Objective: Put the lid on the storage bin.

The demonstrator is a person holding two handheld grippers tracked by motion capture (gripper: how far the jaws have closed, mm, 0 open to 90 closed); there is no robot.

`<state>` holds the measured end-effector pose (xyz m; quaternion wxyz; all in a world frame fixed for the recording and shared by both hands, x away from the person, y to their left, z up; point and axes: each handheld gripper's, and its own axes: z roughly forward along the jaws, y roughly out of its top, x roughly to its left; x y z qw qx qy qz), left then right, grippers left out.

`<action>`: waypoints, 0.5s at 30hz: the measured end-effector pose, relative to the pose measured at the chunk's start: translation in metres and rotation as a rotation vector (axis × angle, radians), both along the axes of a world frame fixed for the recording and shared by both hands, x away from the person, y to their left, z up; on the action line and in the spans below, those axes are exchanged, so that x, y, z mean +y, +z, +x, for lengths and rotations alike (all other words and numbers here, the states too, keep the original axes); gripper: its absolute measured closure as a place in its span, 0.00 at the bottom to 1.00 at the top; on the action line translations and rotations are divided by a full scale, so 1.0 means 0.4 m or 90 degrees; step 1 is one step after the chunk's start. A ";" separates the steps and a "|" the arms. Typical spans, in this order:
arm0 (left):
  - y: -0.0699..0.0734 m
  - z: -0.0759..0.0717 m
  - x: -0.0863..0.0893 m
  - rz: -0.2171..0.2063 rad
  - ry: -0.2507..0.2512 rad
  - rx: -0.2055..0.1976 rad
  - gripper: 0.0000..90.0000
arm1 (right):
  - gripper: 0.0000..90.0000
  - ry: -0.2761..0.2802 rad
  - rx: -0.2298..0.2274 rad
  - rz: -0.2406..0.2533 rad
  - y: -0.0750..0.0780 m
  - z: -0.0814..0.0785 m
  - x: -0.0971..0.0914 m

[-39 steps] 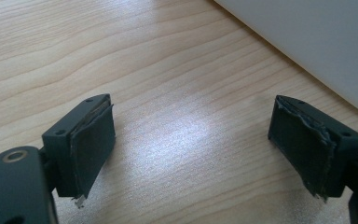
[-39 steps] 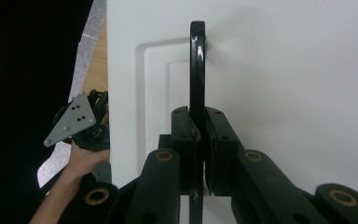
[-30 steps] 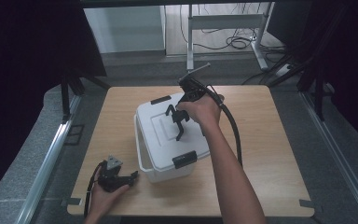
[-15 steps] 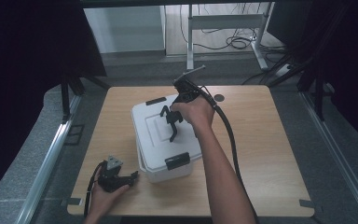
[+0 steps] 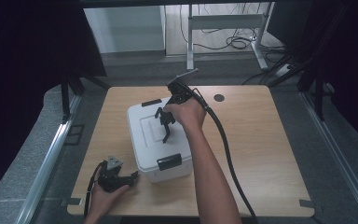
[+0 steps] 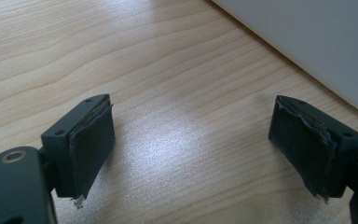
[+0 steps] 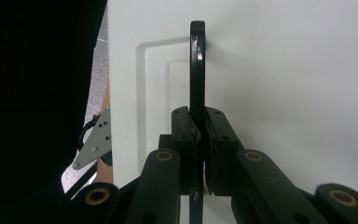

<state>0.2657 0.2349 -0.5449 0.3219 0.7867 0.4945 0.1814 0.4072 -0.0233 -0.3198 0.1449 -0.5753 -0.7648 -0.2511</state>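
While right gripper point(image 7: 198, 154) clamps black handle point(image 7: 196, 70), white box point(image 5: 156, 140) has shifted nearer left gripper point(image 5: 119, 179), resting open beside it; repositioning underway.

I note the box point(image 5: 156, 140) is smooth matt white plastic, its handle point(image 7: 196, 65) glossy black plastic; beneath the box, the surface point(image 5: 261, 140) is light wood-grain, slightly sheened.

Right gripper point(image 5: 166, 125) reaching forward with jaws clamped together, left gripper point(image 5: 121, 178) seemingly resting low, jaws spread wide
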 end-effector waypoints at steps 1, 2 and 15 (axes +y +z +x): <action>0.000 0.000 0.000 0.000 0.000 0.000 0.16 | 0.93 -0.003 0.002 0.000 -0.001 0.001 -0.002; 0.000 0.000 0.000 0.000 -0.001 0.000 0.16 | 0.93 -0.008 0.002 -0.002 -0.003 0.003 -0.006; 0.000 0.001 0.000 0.001 -0.003 0.001 0.15 | 0.93 -0.022 0.017 0.006 -0.038 0.009 -0.020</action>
